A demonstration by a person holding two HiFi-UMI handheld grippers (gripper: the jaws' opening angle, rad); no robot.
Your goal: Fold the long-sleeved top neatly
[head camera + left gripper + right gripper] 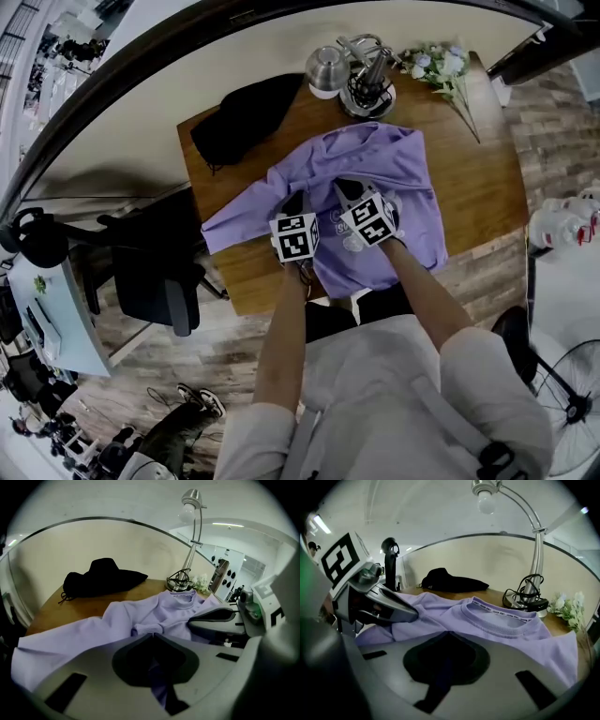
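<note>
A lilac long-sleeved top (398, 169) lies on the wooden table (483, 183), collar toward the far edge. One sleeve (234, 217) stretches left to the table's edge. My left gripper (293, 199) is shut on that sleeve near its ribbed cuff (147, 629), which sticks out past the jaw tips (152, 634) over the top's chest. Close beside it, my right gripper (345, 187) is shut, its tips (449, 632) down on the chest just below the collar (501, 618). Whether cloth is pinched between its jaws I cannot tell.
A black garment (246, 114) lies bunched at the table's far left. At the far edge stand a metal cup (326, 67), a desk lamp's base with coiled cable (367, 89) and white flowers (439, 64). A black office chair (155, 272) stands left of the table.
</note>
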